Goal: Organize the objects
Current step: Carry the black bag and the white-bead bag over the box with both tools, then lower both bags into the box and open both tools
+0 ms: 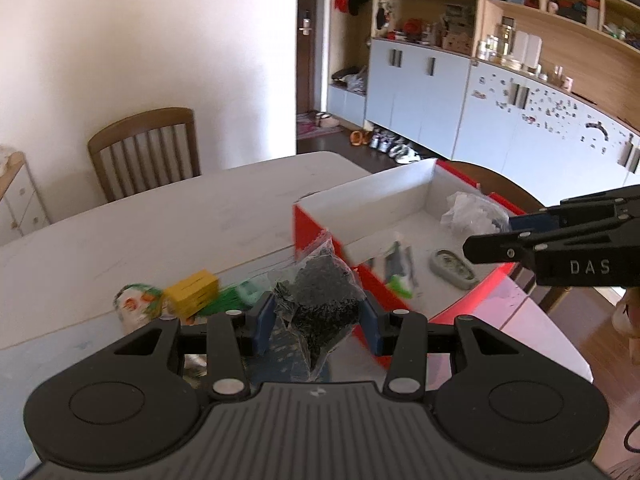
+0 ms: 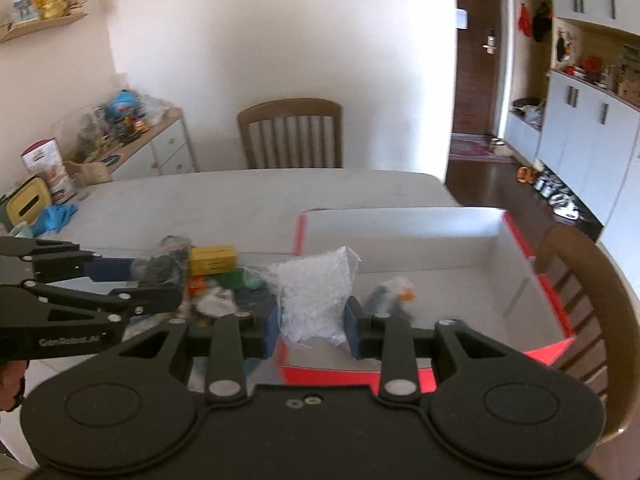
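Two bags ride toward the red-and-white box (image 1: 400,196): left gripper (image 1: 320,320) clamps a bag of black beads (image 1: 320,300), right gripper (image 2: 312,322) a bag of white beads (image 2: 312,296). Several items, blurred, already lie inside; a yellow box (image 1: 194,292) and others wait on the table (image 1: 160,220), left.

Clear plastic bag of black granules (image 1: 320,300), clear plastic bag of white beads (image 2: 312,300), red-sided cardboard box with white interior (image 1: 400,200), yellow rectangular carton (image 1: 194,292), off-white tabletop (image 1: 160,220), brown slatted wooden chair (image 2: 292,132).
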Demonstrator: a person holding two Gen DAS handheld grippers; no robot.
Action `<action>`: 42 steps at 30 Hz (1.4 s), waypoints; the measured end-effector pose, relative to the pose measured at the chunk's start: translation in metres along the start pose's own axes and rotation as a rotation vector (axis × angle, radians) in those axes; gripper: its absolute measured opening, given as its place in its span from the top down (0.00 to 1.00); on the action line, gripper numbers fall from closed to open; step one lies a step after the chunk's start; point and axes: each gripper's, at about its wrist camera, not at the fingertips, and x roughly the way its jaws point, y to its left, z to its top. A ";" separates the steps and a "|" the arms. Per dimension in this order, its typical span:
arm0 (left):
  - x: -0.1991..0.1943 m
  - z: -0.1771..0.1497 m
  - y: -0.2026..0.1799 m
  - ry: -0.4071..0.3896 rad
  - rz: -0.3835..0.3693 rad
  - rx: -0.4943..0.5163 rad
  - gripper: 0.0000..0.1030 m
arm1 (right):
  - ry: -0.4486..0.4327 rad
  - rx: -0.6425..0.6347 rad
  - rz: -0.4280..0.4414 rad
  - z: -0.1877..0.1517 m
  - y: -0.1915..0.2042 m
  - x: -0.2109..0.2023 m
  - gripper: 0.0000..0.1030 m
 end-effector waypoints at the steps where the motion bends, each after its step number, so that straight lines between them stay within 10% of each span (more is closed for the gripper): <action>1: 0.003 0.002 -0.005 0.001 -0.005 0.006 0.57 | -0.002 0.005 -0.007 0.000 -0.007 -0.001 0.70; 23: 0.096 0.060 -0.092 0.057 -0.008 0.074 0.57 | 0.076 0.012 -0.036 0.001 -0.118 0.030 0.69; 42: 0.198 0.109 -0.116 0.165 -0.009 0.121 0.57 | 0.237 -0.064 0.019 0.002 -0.129 0.099 0.69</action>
